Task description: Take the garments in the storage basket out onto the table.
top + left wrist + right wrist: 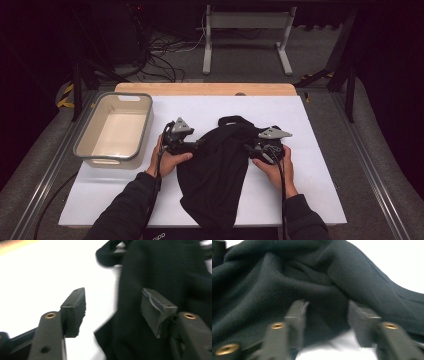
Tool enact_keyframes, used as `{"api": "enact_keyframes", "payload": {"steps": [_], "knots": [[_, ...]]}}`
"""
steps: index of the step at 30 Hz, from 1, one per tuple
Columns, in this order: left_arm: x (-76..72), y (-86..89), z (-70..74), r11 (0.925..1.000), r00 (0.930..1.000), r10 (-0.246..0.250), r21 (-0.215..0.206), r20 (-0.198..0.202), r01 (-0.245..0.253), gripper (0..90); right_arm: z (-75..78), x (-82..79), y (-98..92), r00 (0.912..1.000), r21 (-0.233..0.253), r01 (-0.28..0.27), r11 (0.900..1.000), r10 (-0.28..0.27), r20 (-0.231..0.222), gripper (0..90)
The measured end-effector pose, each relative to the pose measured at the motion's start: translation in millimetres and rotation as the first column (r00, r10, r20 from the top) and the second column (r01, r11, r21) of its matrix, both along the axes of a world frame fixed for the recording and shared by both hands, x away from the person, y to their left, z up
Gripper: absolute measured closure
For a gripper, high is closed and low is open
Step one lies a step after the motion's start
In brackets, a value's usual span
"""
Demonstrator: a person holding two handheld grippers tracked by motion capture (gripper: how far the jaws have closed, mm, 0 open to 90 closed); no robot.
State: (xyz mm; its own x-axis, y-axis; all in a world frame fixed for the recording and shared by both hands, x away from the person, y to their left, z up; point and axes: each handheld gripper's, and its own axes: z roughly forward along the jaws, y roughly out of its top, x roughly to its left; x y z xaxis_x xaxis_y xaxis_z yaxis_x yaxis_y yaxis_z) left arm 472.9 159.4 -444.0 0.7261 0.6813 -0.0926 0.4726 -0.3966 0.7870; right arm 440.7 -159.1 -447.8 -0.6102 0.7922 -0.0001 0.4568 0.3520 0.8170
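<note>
High view, garment: a black garment (216,172) lies crumpled on the white counter (310,190), just right of the grey basket (114,130); the basket holds nothing.
High view, tongs: my left tongs (196,145) meet the garment's left edge, on the side nearest the basket; my right tongs (248,148) meet its right edge, on the side away from the basket.
Left gripper view: my left tongs (117,306) stand wide apart, one jaw over bare counter (37,277), the other over the garment (162,272), with the cloth edge between them; nothing clamped.
Right gripper view: my right tongs (327,315) stand apart over a fold of the garment (287,275), its edge and a sliver of counter between the jaws; not yet pinched.
Progress, as I judge it: early. Both tongs are placed at the garment's sides, but no grip is taken. Folding or moving it toward the basket is all left to do.
</note>
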Motion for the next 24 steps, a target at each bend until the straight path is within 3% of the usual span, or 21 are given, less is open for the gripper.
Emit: {"api": "enact_keyframes", "payload": {"steps": [1, 3, 5, 9, 10, 11, 13, 16, 19, 22, 24], "knots": [[7.9, -4.2, -5.4, 0.9996, 0.9994, -0.004, 0.028, -0.033, 0.005, 37.2, -0.6, 0.4, 1.8, 0.9999, -0.014, -0.014, 1.0, 0.014, 0.002, 66.0], [14.7, -10.7, -12.8, 0.9977, 0.9984, -0.013, 0.065, -0.055, 0.017, 37.9, -0.3, -0.2, 3.8, 0.9998, -0.03, -0.014, 0.999, 0.015, 0.013, 76.1], [15.9, -12.8, -14.4, 0.9986, 0.9982, -0.009, 0.052, -0.06, 0.012, 44.4, 1.3, -2.0, 1.6, 0.9996, -0.034, -0.014, 0.999, 0.015, 0.025, 86.4], [13.3, -13.1, -12.7, 0.9966, 0.9936, -0.071, 0.035, -0.088, 0.074, 76.8, 8.1, -7.0, -5.9, 0.9988, -0.021, -0.006, 1.0, 0.007, 0.049, 88.3], [11.2, -14.0, -10.0, 0.9954, 0.9949, -0.066, 0.064, -0.077, 0.071, 85.9, 11.2, -9.2, -7.7, 0.9983, -0.02, -0.004, 1.0, 0.005, 0.059, 88.4], [9.6, -14.0, -6.9, 0.9941, 0.9962, -0.061, 0.086, -0.062, 0.066, 87.3, 16.8, -12.9, -10.2, 0.9968, -0.019, 0.002, 1.0, 0.0, 0.079, 88.4], [3.2, -11.6, 5.3, 0.9953, 0.9993, -0.036, 0.089, -0.011, 0.037, 87.8, 29.7, -20.1, -15.5, 0.993, -0.004, 0.01, 1.0, -0.01, 0.118, 88.4], [-10.6, -3.3, 34.4, 0.9965, 0.9971, -0.006, 0.083, 0.076, -0.001, 88.0, 50.6, -29.3, -25.3, 0.9834, 0.045, 0.03, 0.999, -0.037, 0.178, 88.5], [-23.1, 11.8, 67.9, 0.9986, 0.9889, 0.029, 0.04, 0.145, -0.036, 88.0, 70.8, -38.6, -32.5, 0.9664, 0.074, 0.058, 0.996, -0.074, 0.246, 88.5], [-32.4, 25.8, 98.0, 0.9944, 0.9734, 0.101, 0.008, 0.205, -0.105, 88.0, 84.8, -42.7, -36.0, 0.9466, 0.068, 0.076, 0.995, -0.094, 0.309, 88.5], [-37.0, 33.1, 111.8, 0.9906, 0.9638, 0.134, -0.007, 0.23, -0.136, 87.9, 90.4, -42.2, -38.7, 0.9385, 0.072, 0.1, 0.992, -0.118, 0.324, 88.5]]}}
